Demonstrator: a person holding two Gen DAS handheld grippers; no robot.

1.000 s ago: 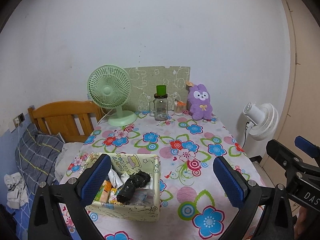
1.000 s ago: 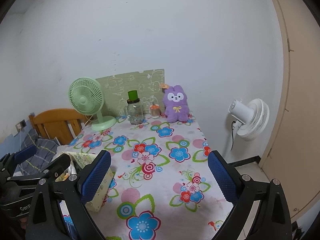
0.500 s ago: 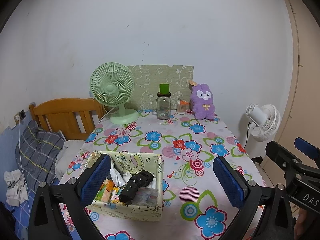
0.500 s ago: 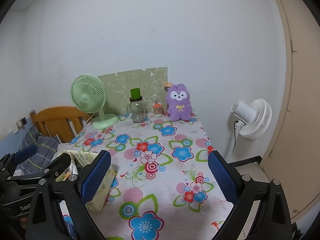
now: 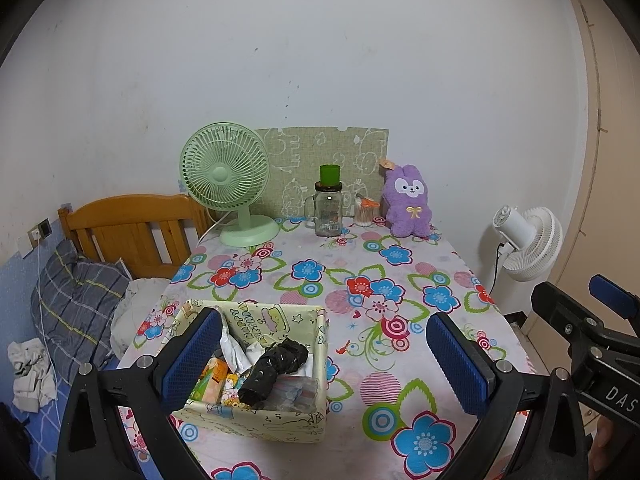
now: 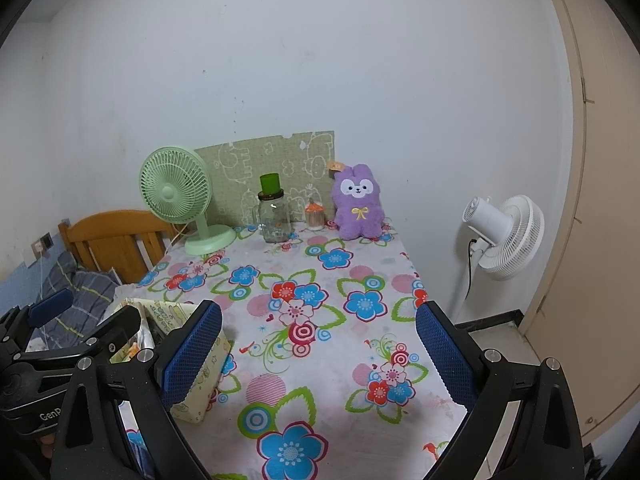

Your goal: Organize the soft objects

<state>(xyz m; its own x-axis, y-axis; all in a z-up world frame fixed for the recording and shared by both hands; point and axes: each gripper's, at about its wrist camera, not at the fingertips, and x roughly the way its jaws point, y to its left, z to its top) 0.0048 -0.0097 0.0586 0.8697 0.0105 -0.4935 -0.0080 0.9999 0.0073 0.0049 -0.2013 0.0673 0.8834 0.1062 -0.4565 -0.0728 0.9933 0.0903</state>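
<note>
A purple plush bunny (image 5: 407,202) (image 6: 358,203) sits upright at the far edge of the flowered table (image 5: 360,264) (image 6: 320,280), against the wall. A pale patterned fabric box (image 5: 280,420) (image 6: 208,376) stands at the near left of the table, holding a black bundle (image 5: 276,368) and several small packets. My left gripper (image 5: 324,360) is open above the box's right side, nothing between its blue pads. My right gripper (image 6: 318,356) is open over the near table, far from the bunny.
A green desk fan (image 5: 228,184), a glass jar with a green lid (image 5: 329,204), a small jar (image 5: 362,214) and a patterned board (image 5: 320,168) line the back. A white floor fan (image 6: 504,236) stands right of the table; a wooden bed headboard (image 5: 128,236) and pillow lie left.
Both grippers have drifted slightly, so the table and its objects sit a little differently in view. Both stay open and nothing was picked up.
</note>
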